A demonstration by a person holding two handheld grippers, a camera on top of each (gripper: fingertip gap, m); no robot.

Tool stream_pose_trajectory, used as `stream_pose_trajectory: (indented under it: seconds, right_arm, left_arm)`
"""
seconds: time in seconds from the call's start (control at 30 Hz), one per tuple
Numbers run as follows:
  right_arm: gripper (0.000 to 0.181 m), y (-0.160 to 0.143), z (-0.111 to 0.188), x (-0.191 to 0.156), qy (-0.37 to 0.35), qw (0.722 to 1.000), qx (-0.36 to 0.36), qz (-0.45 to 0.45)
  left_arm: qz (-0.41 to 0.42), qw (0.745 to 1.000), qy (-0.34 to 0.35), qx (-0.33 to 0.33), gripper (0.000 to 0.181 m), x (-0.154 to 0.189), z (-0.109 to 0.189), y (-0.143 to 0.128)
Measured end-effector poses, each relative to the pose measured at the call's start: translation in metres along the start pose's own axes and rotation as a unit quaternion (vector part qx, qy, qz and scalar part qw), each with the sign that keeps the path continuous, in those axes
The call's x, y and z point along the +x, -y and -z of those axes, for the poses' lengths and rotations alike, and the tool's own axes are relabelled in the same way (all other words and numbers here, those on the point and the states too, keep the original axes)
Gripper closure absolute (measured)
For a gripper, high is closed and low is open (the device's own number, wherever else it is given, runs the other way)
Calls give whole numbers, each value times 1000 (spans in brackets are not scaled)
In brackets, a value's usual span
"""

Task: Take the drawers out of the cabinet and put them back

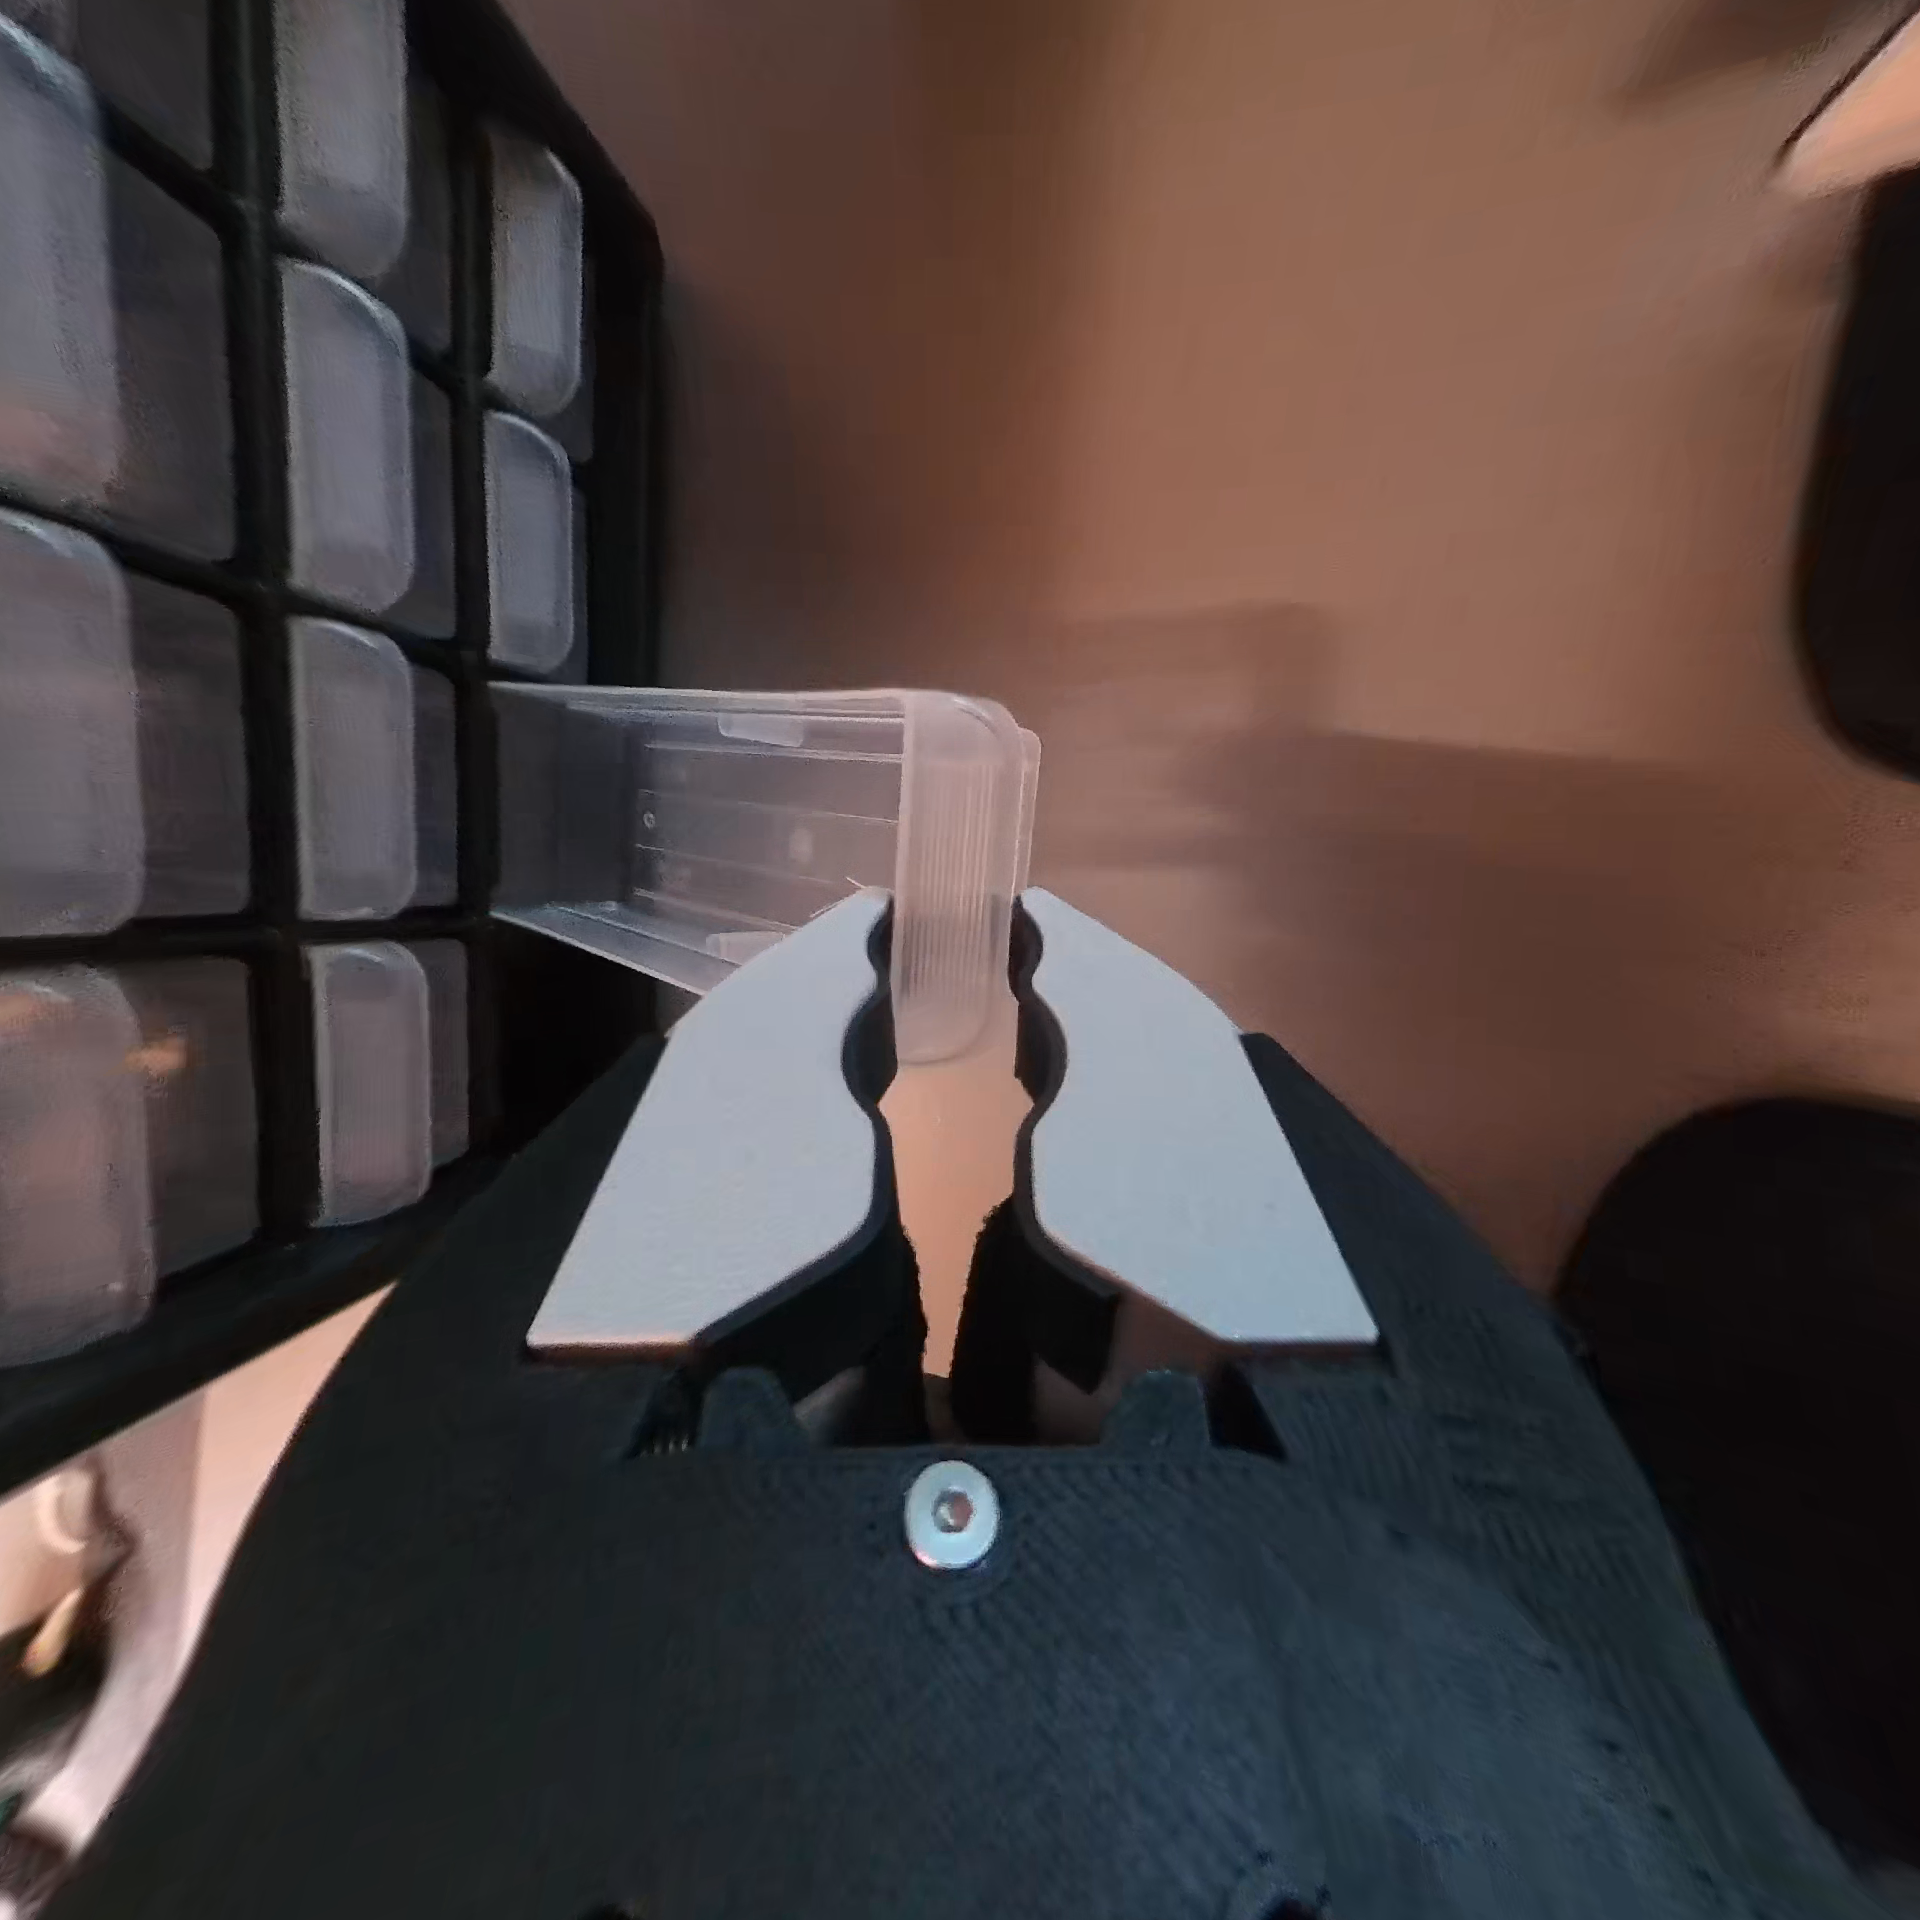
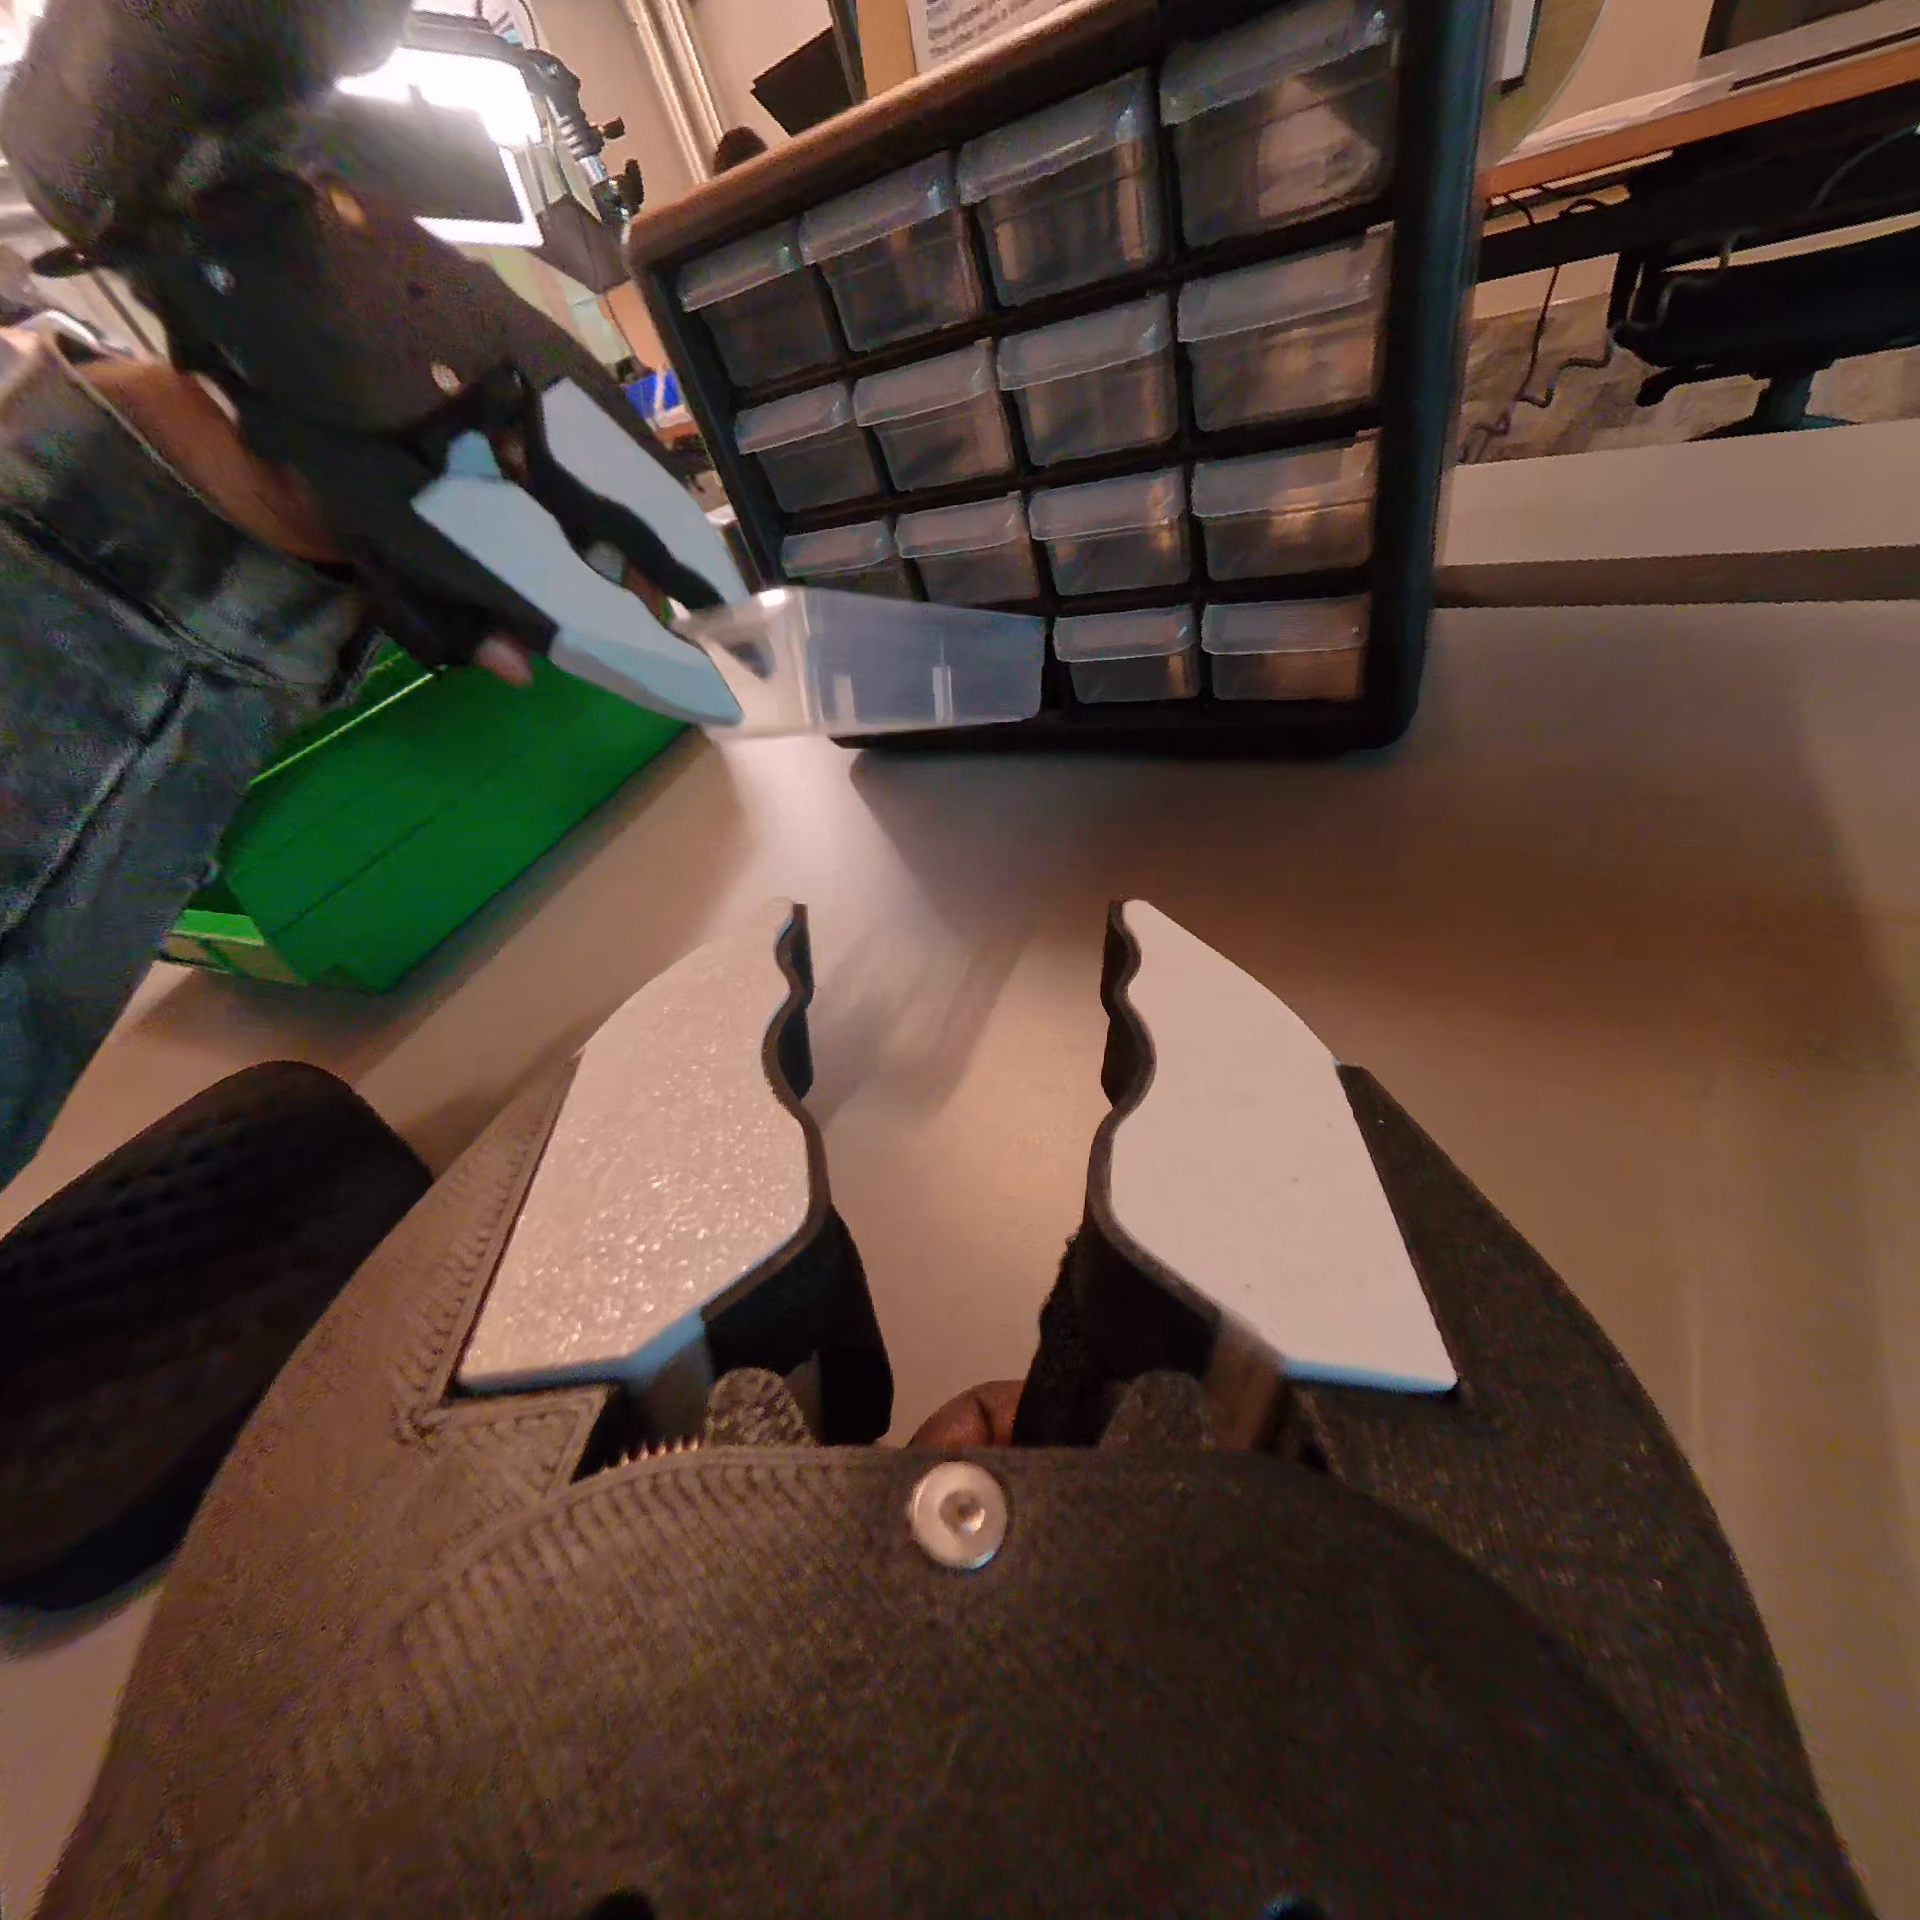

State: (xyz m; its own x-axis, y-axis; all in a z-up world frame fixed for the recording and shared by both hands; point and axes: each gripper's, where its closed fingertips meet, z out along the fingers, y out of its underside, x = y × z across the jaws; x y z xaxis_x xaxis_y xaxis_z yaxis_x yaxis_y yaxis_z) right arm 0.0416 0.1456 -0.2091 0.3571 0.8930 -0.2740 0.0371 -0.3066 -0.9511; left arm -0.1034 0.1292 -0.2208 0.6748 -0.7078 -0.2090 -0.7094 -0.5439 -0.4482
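Observation:
A black cabinet (image 2: 1418, 343) with a grid of clear plastic drawers stands on the table; it also shows at the left of the left wrist view (image 1: 249, 520). One clear drawer (image 1: 727, 821) sticks far out of a bottom-row slot. My left gripper (image 1: 951, 935) is shut on that drawer's front handle tab (image 1: 951, 914). In the right wrist view the same drawer (image 2: 894, 665) juts out from the bottom row towards the left, held by the left gripper (image 2: 717, 644). My right gripper (image 2: 956, 935) is open and empty, low over the table, well in front of the cabinet.
The grey-brown table (image 2: 1351, 883) spreads in front of the cabinet. A green box (image 2: 416, 831) sits off the table's left edge. A person in dark clothes (image 2: 156, 520) stands at the left. A desk and a chair (image 2: 1766, 312) are behind at the right.

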Motion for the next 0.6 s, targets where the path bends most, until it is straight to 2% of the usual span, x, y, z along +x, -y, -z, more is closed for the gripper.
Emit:
stream_pose_trajectory:
  seconds: [0.03, 0.13, 0.2, 0.27, 0.37, 0.5, 0.6]
  right_arm:
    - [126, 0, 0, -2, 3, 1000, 1, 6]
    - [123, -1, 0, -12, 19, 999, -2, 39]
    - [122, -4, -3, -16, 20, 998, -12, 64]
    - [122, -8, -5, -18, 18, 996, -24, 79]
    - [123, -7, -4, -18, 15, 996, -21, 81]
    - [125, -6, -4, -15, 17, 998, -20, 64]
    - [126, -7, -4, -16, 16, 997, -21, 71]
  left_arm:
    - [-21, 999, 27, 3, 162, 3, -6, -5]
    - [-89, 990, 105, 9, 162, 7, -28, -21]
    - [-116, 987, 112, -6, 163, 9, -38, -31]
    - [-96, 994, 56, -14, 164, 12, -41, -34]
    - [-43, 998, -36, 21, 166, 11, -30, -17]
    - [3, 989, -139, 48, 166, 10, -11, 3]
    - [32, 981, -188, 39, 167, 4, -3, 5]
